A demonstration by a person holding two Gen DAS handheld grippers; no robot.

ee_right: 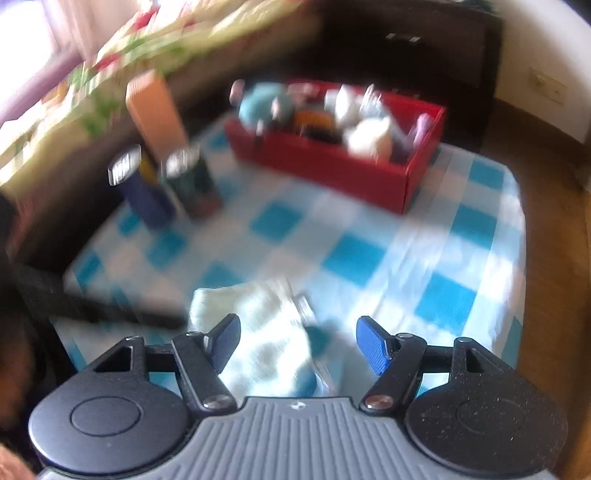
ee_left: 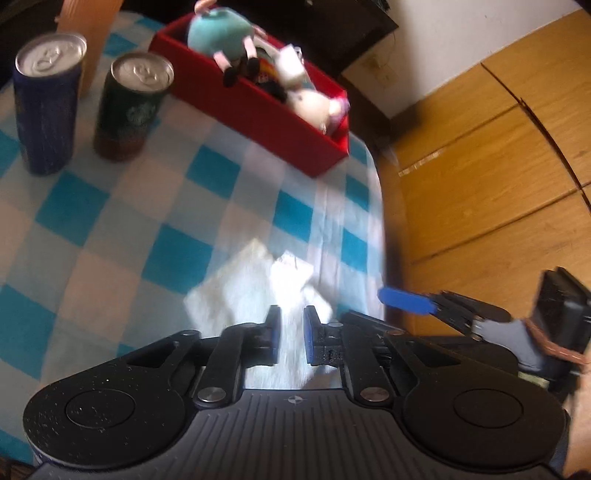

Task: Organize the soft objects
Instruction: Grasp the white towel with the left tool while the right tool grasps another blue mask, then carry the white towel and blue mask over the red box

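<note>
Two tongs work over one white cloth (ee_left: 255, 291). The left tongs (ee_left: 291, 334) are clenched on the cloth, its fabric pinched in the narrow gap between the two blue-faced pads, with the rest spread crumpled on the tabletop (ee_left: 110, 229) just ahead. The right tongs (ee_right: 299, 345) are released, their two fingers spread wide above the near part of the same cloth (ee_right: 258, 332); in the left view one blue fingertip (ee_left: 402, 299) of the right tongs shows just past the tabletop's right edge. The tabletop wears a blue-and-white checked cover. Farther back stands one red box (ee_left: 266, 122) near the far right corner, holding several soft toys: one teal plush (ee_left: 218, 31), one white plush (ee_left: 314, 105) and one small white block-shaped piece (ee_left: 291, 66) can be counted, and darker items between them are too jumbled to tell apart. Two cans (ee_left: 88, 107) stand upright side by side at the far left, one blue (ee_left: 46, 107) and one green (ee_left: 131, 107), well apart from the cloth. One orange carton (ee_right: 155, 110) stands behind the cans. Wooden floor (ee_left: 480, 166) lies to the right.
</note>
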